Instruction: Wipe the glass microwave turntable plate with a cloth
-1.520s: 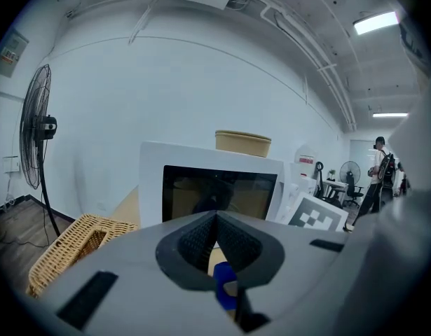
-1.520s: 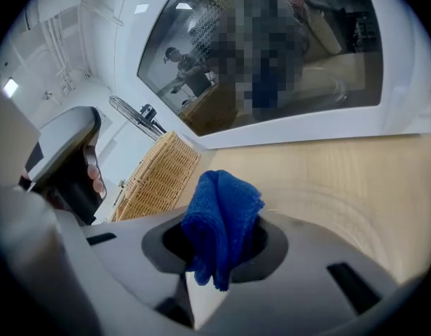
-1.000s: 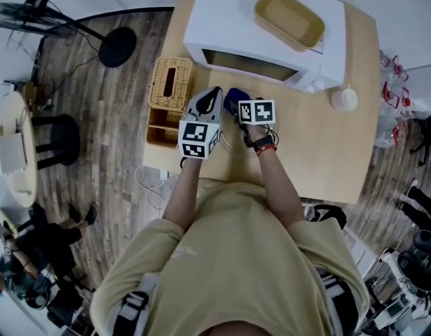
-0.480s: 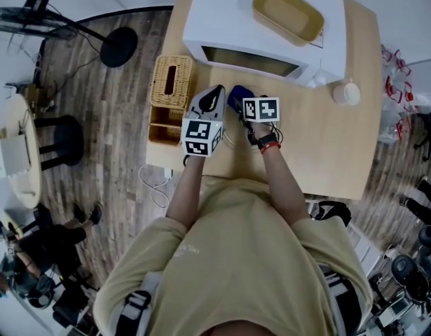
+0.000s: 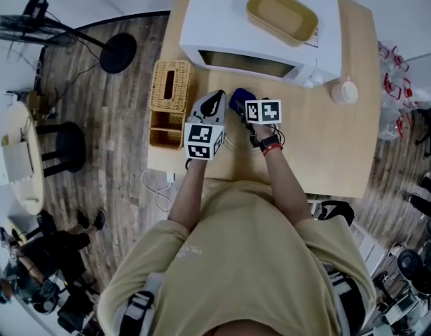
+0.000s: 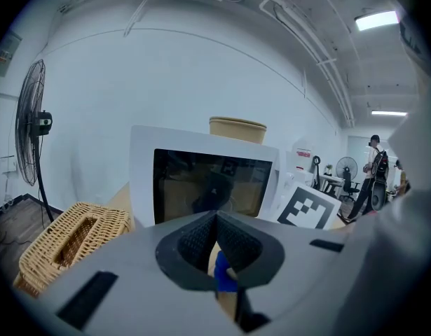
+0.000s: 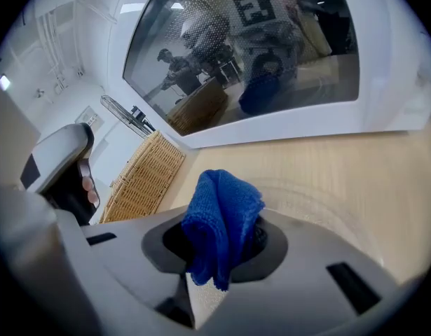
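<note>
Barely anything has shifted in a second: both grippers edged slightly right along the microwave [image 5: 257,26] front. Glass plate [image 7: 320,205] lies flat on the table [image 5: 327,145] below your grippers, its faint rim curving just past the blue cloth [image 7: 222,222]. Your right gripper [image 7: 219,247] is clamped on that bunched cloth. Your left gripper [image 6: 216,219] has its jaws closed together, nothing seen between them. Wicker basket [image 5: 169,93] crowds your left; bare tabletop lies open to your right; the near table edge sits under your wrists.
</note>
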A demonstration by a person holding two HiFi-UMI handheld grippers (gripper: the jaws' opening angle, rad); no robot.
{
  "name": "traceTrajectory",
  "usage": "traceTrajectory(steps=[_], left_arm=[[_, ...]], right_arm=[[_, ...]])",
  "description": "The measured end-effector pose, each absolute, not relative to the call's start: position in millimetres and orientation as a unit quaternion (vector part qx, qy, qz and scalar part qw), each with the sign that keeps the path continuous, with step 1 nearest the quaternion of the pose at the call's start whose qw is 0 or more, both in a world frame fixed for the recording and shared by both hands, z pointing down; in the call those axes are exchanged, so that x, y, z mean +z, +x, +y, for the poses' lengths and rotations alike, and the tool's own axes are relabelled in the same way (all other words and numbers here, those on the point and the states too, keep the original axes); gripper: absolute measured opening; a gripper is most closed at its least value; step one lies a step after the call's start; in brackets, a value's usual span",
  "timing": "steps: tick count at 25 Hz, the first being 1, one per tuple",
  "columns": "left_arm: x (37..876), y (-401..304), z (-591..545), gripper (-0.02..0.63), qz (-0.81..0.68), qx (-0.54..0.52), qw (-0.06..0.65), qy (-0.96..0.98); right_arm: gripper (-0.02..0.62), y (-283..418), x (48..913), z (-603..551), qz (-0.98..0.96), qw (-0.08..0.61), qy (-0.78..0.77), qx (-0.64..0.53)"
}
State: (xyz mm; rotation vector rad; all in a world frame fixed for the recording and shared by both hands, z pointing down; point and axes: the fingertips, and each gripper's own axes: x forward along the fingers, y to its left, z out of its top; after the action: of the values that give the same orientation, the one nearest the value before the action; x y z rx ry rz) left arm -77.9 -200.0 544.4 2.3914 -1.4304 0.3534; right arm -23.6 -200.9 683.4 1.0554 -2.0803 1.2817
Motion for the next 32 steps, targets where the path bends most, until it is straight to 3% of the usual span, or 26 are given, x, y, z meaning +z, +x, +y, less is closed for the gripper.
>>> traceTrajectory(steps=[32], left_arm=[[562.4,-42.5,-189.7,0.017,-0.473,0.154,0.180,0.849]], right_arm=[[0.105,41.5,683.5,-196.3,-0.738,0.218,0.410,0.489]])
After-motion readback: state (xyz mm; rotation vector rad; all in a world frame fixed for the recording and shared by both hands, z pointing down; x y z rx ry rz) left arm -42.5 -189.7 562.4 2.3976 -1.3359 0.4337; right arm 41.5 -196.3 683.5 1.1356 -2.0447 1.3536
